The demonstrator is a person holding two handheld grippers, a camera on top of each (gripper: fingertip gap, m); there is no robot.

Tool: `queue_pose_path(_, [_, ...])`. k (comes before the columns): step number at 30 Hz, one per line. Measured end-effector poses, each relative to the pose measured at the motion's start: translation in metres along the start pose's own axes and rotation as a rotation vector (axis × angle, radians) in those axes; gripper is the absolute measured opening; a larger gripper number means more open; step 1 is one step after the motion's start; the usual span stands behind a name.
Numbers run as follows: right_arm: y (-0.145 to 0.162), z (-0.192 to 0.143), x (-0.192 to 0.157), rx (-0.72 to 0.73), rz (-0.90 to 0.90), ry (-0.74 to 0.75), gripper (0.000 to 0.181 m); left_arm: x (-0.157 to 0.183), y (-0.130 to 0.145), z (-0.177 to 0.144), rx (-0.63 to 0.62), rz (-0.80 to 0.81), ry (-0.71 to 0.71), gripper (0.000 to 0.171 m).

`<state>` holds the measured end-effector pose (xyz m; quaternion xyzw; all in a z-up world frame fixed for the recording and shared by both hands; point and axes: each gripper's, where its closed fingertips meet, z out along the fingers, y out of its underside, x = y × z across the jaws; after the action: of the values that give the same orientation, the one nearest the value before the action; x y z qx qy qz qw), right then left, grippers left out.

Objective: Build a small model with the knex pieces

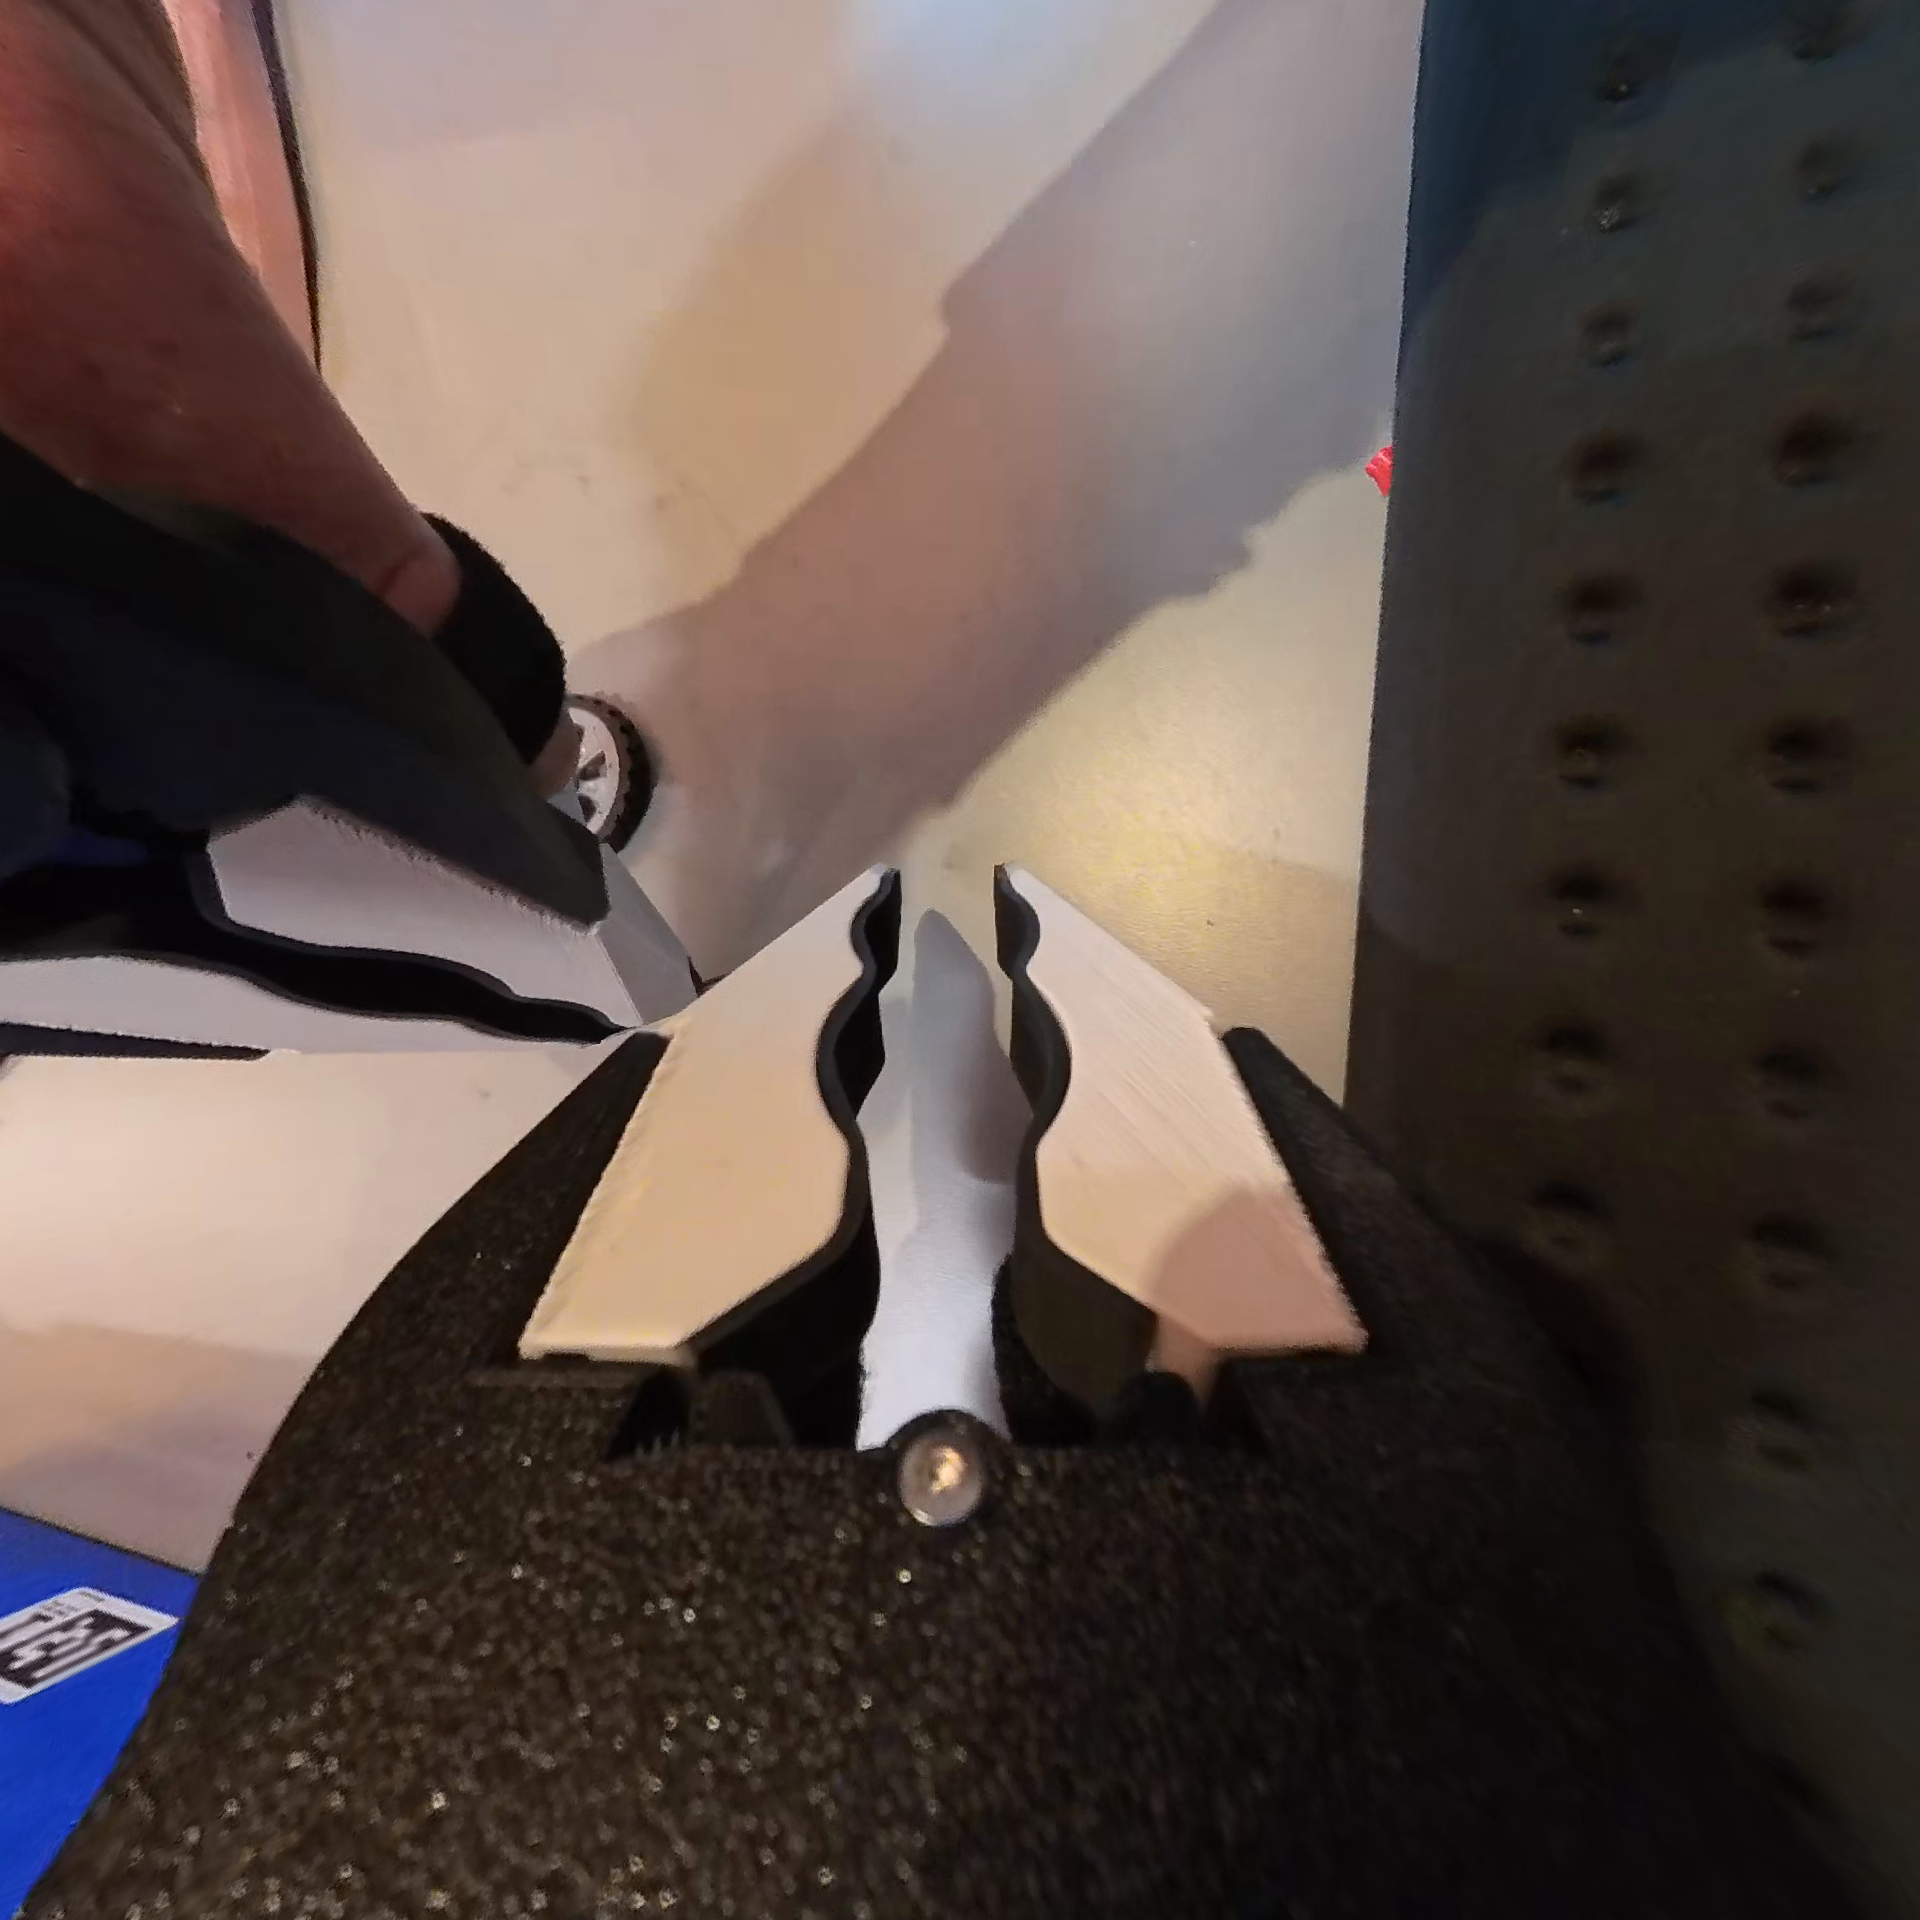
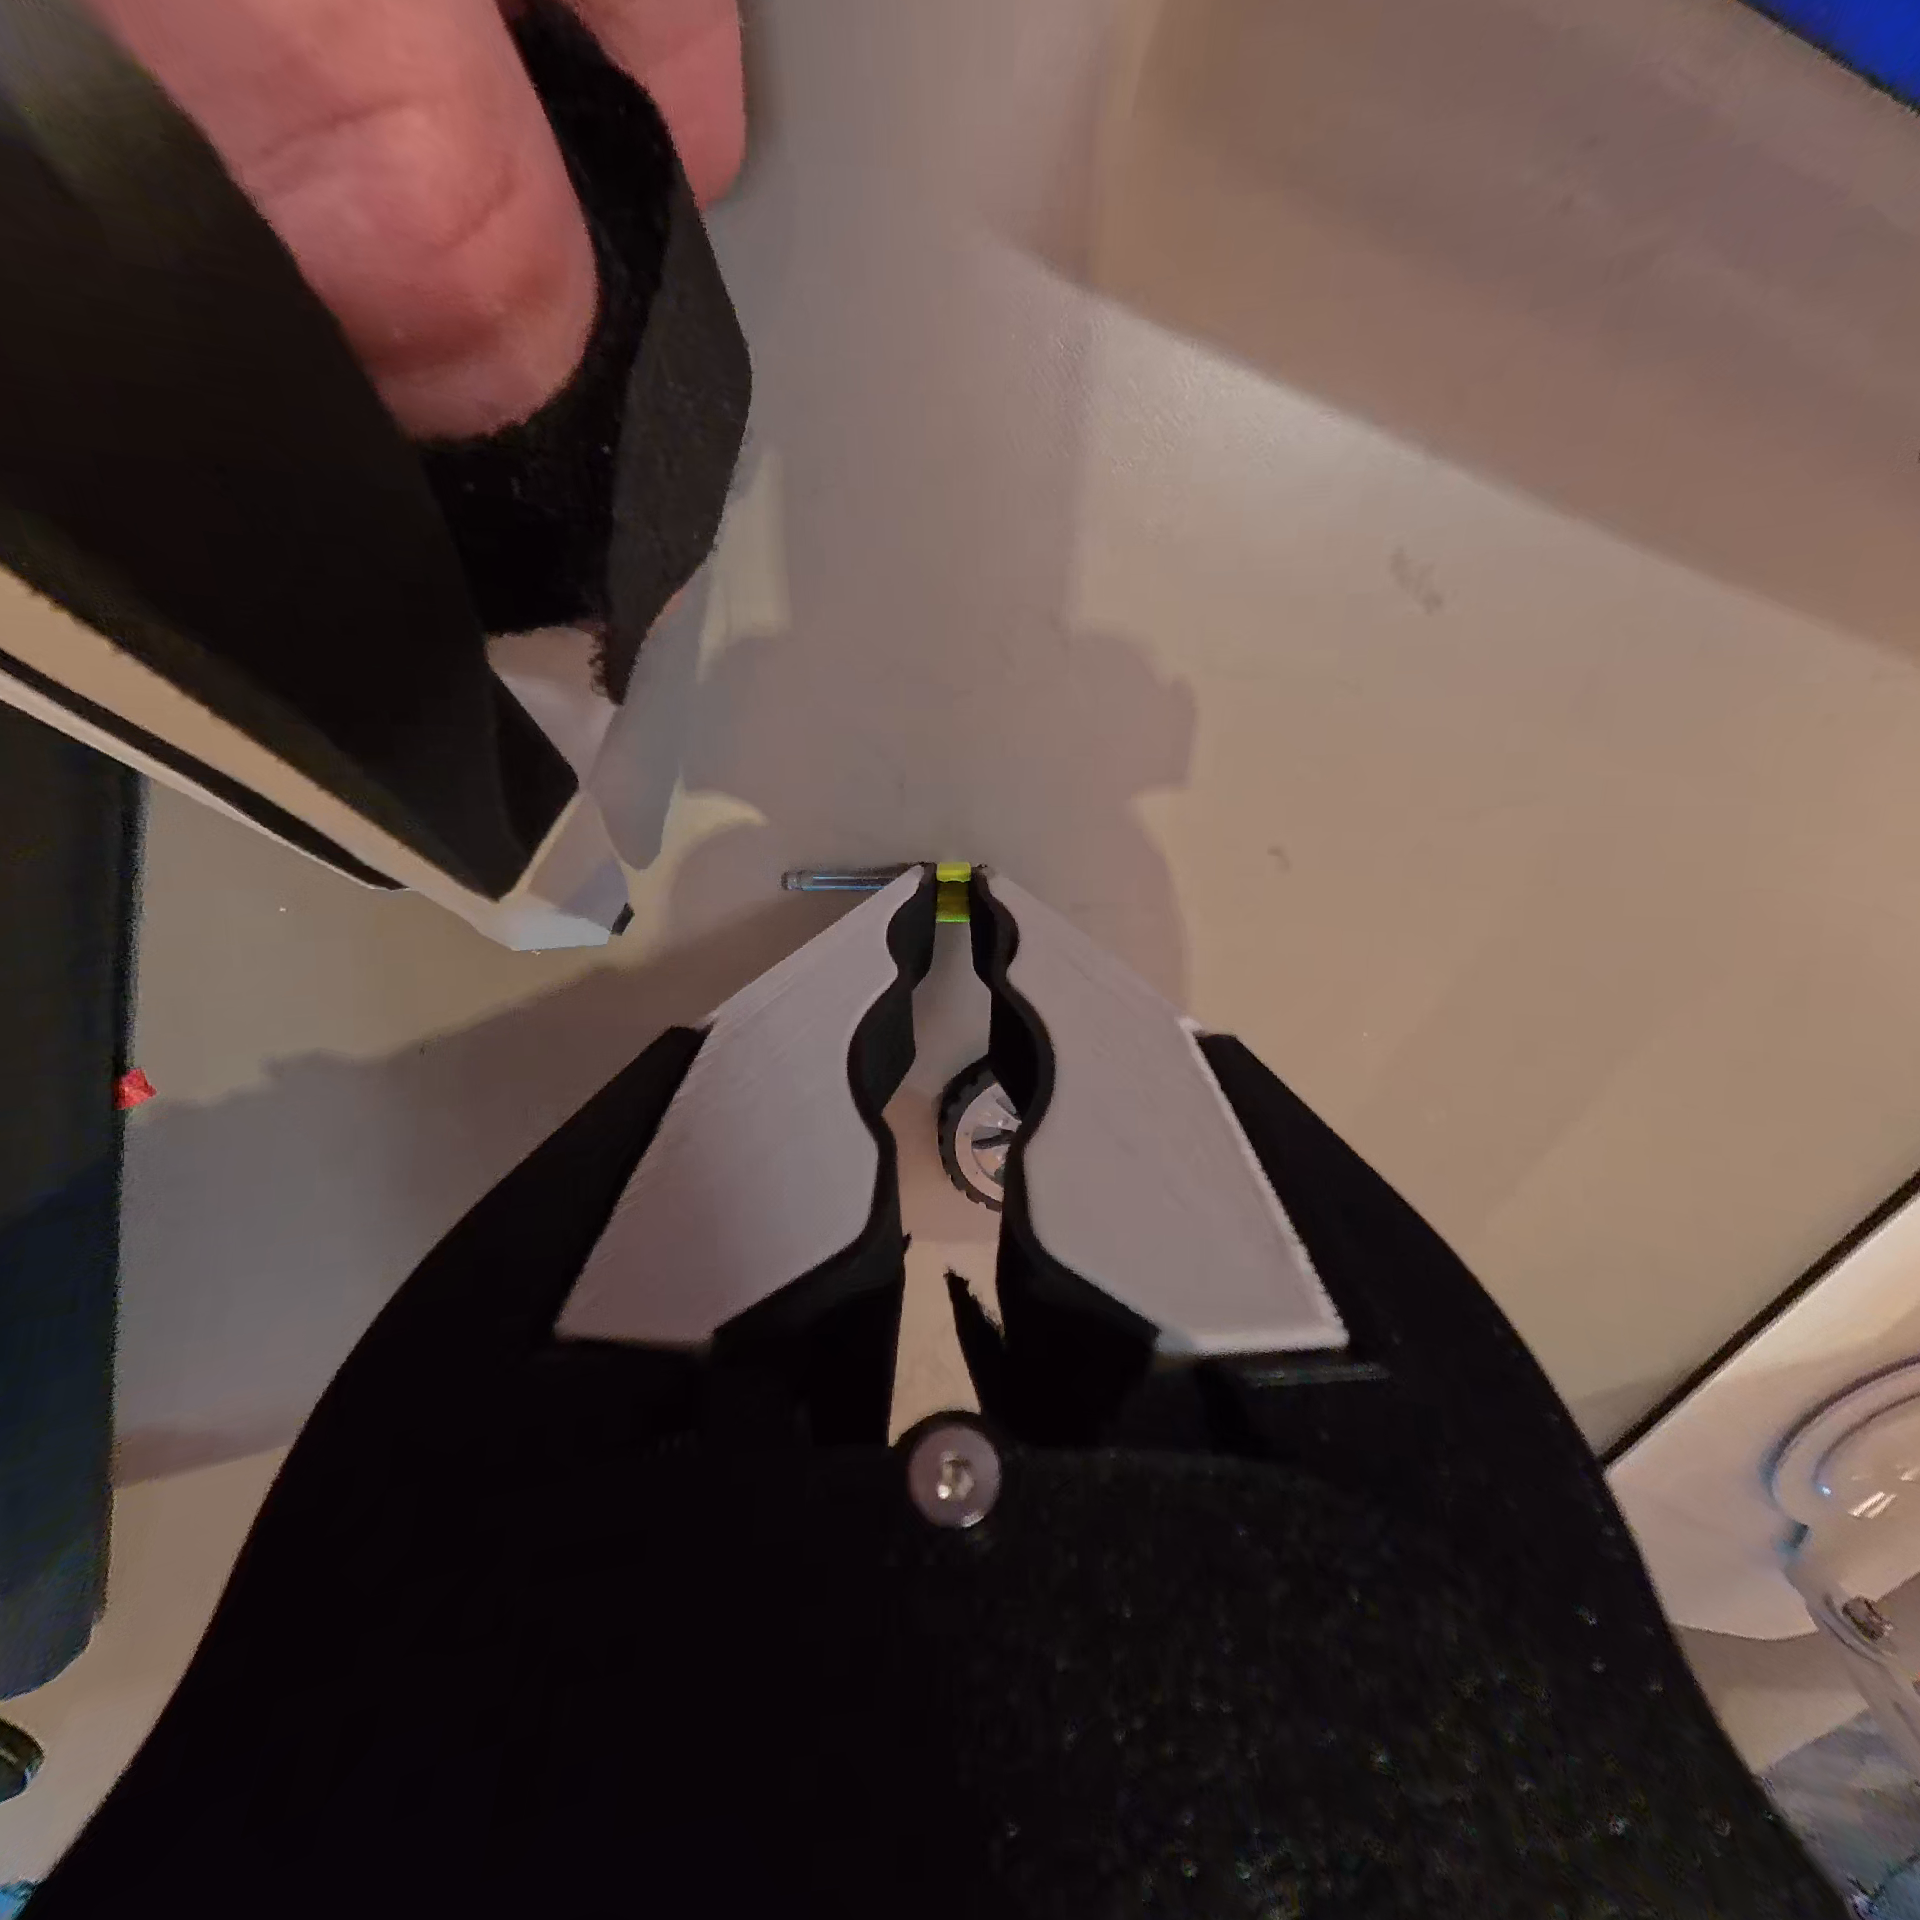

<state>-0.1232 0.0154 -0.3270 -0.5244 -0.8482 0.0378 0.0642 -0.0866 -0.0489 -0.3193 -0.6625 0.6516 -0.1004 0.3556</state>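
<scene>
Screw (image 2: 831, 881) crosswise; right gripper (image 2: 952, 883) pinching green, apparently head (image 2: 952, 896).

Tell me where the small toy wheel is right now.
In the right wrist view, the wheel lies on the table behind the right gripper's fingers.

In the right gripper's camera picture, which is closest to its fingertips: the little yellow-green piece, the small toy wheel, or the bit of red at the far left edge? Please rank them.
From the right gripper:
1. Yellow-green piece, pinched right between the fingertips.
2. Small wheel, on the table under the fingers, seen through their gap.
3. Red scrap, far out at the left edge, beside the dark panel.
</scene>
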Motion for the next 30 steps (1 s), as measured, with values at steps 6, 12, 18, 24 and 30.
queue_pose_path(6, [-0.001,0.0,0.0,-0.027,-0.004,0.006,0.005,0.003,0.003,0.0,-0.004,-0.006,0.017,0.016])
queue_pose_path(12, [-0.004,0.005,-0.002,-0.02,-0.01,-0.011,0.005,0.009,0.003,0.002,-0.013,0.011,0.031,0.016])
queue_pose_path(18, [-0.003,0.007,-0.004,0.034,0.004,0.001,0.005,0.015,0.003,0.005,-0.012,0.021,0.053,0.014])
queue_pose_path(24, [0.0,0.005,-0.005,0.206,0.112,-0.064,0.005,0.018,0.0,0.007,0.001,0.031,0.062,0.009])
queue_pose_path(30, [0.004,0.003,-0.003,0.35,0.206,-0.073,0.006,0.016,-0.002,0.009,0.021,0.017,0.069,0.012])
